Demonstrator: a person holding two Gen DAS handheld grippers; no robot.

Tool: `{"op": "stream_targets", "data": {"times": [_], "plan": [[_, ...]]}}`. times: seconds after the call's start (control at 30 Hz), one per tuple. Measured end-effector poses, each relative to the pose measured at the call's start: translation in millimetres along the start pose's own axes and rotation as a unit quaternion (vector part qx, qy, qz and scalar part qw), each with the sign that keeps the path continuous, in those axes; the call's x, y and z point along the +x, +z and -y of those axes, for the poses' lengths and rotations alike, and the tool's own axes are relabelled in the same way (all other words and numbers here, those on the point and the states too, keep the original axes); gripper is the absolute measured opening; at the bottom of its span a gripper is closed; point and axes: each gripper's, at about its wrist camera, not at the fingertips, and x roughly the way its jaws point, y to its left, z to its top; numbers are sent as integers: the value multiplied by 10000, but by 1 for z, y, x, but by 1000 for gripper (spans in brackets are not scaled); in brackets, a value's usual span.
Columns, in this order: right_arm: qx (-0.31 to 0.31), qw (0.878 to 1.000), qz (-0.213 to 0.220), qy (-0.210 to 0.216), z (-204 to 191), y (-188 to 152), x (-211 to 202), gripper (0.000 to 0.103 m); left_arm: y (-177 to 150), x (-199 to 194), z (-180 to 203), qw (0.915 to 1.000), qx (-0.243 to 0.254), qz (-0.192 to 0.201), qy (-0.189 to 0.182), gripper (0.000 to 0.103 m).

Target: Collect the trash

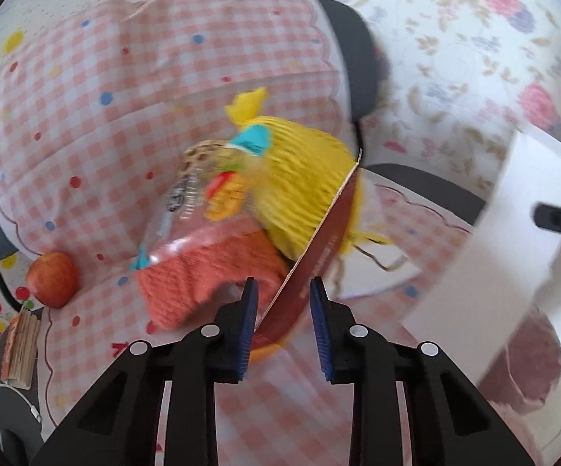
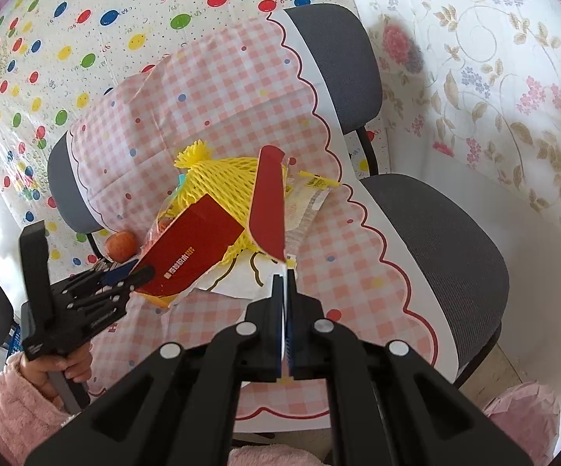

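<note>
A pile of trash lies on the pink checked cloth (image 2: 241,89) over a chair: yellow foam netting (image 1: 299,178) (image 2: 226,178), an orange net (image 1: 198,279), a clear printed wrapper (image 1: 191,202) and a yellowish wrapper (image 2: 307,194). My left gripper (image 1: 284,303) (image 2: 132,277) is open with a red card box (image 1: 311,268) (image 2: 195,248) standing edge-on between its fingers. My right gripper (image 2: 285,275) is shut on a thin white sheet with a red card flap (image 2: 266,202) rising from it. The white sheet (image 1: 513,240) and the right gripper's fingertip (image 1: 560,219) show in the left wrist view.
A red apple (image 1: 53,279) (image 2: 121,244) lies at the cloth's left edge. A grey chair seat (image 2: 451,240) and backrest (image 2: 338,58) show beside the cloth. Balloon-print and floral sheets hang behind. A small book (image 1: 22,345) sits lower left.
</note>
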Motion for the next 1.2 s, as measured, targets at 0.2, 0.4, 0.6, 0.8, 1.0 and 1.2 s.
{"op": "stream_targets", "data": {"times": [0.2, 0.4, 0.6, 0.8, 1.0, 1.2], "plan": [[14, 10000, 8, 42, -3, -1, -3, 1, -3, 14, 10, 9985, 315, -430, 152, 27], [-8, 10000, 35, 29, -6, 1, -3, 1, 6, 0, 5, 9993, 26, -350, -92, 1], [-173, 9989, 427, -89, -14, 11, -23, 1, 21, -50, 11, 9980, -533, 179, -304, 1], [-145, 9968, 720, -320, -8, 14, -49, 2, 33, -84, 33, 9957, -603, 679, -199, 1], [-77, 9935, 831, -776, 15, 3, -81, 2, 29, -75, 93, 9961, -303, 628, -545, 1], [21, 9829, 922, -1591, 51, -26, -129, 2, 9, -53, 145, 9943, -112, 426, -971, 1]]}}
